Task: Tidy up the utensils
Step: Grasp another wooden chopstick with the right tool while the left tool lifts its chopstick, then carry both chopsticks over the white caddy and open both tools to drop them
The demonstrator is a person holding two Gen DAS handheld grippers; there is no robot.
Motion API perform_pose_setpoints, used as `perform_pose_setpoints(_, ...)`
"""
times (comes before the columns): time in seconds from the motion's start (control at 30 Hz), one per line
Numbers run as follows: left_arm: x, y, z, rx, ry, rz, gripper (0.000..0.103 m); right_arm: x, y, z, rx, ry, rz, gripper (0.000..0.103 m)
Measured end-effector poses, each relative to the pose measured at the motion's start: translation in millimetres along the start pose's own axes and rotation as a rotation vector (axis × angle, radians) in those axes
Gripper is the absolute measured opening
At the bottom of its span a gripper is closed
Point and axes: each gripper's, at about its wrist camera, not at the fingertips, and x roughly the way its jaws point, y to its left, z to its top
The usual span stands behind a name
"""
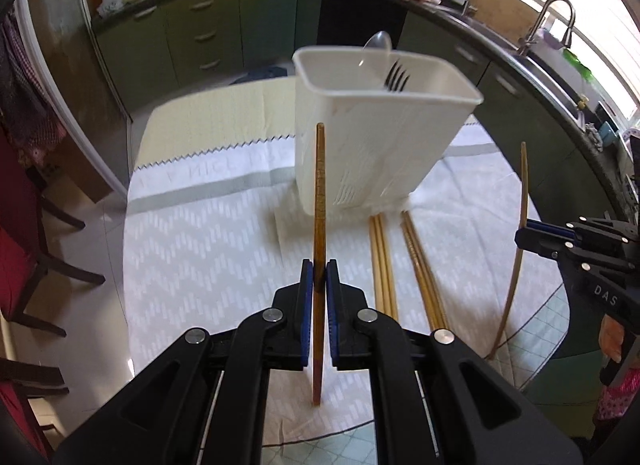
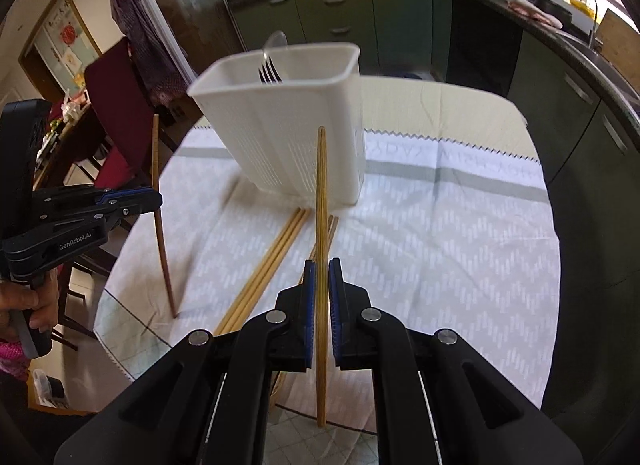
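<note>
We pinch one chopstick in each gripper: a dark chopstick (image 1: 319, 201) in the left gripper (image 1: 319, 277), a pale chopstick (image 2: 321, 201) in the right gripper (image 2: 321, 277). Ahead of our fingers, the white holder (image 1: 372, 137) already has a fork (image 1: 397, 75) and spoon (image 1: 378, 42); several loose chopsticks (image 1: 404, 265) still lie between.

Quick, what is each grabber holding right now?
Left gripper: shut on a dark brown chopstick.
Right gripper: shut on a light bamboo chopstick.
</note>
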Motion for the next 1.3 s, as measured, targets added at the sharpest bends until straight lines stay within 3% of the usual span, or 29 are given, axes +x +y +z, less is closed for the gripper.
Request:
perform_pose_setpoints(0.47,-40,-11,6,0.037,-0.088,-0.007,0.007,-44,2,11,-0.009,-0.097,0.02,0.008)
perform_pose_setpoints(0.73,-78,-22,27,0.067,-0.157,-0.028,0.007,-92,12,40,-0.033,-0.201,0.04,0.008)
perform_pose_setpoints(1.07,-158,-29,83,0.068,-0.388,-0.027,0.007,-168,21,97,-0.042,-0.373,0.039,0.008)
perform_pose_setpoints(1.3,-159,-30,114,0.053,-0.453,-0.021,0.007,-188,24,141,-0.024,-0.487,0.019,0.008)
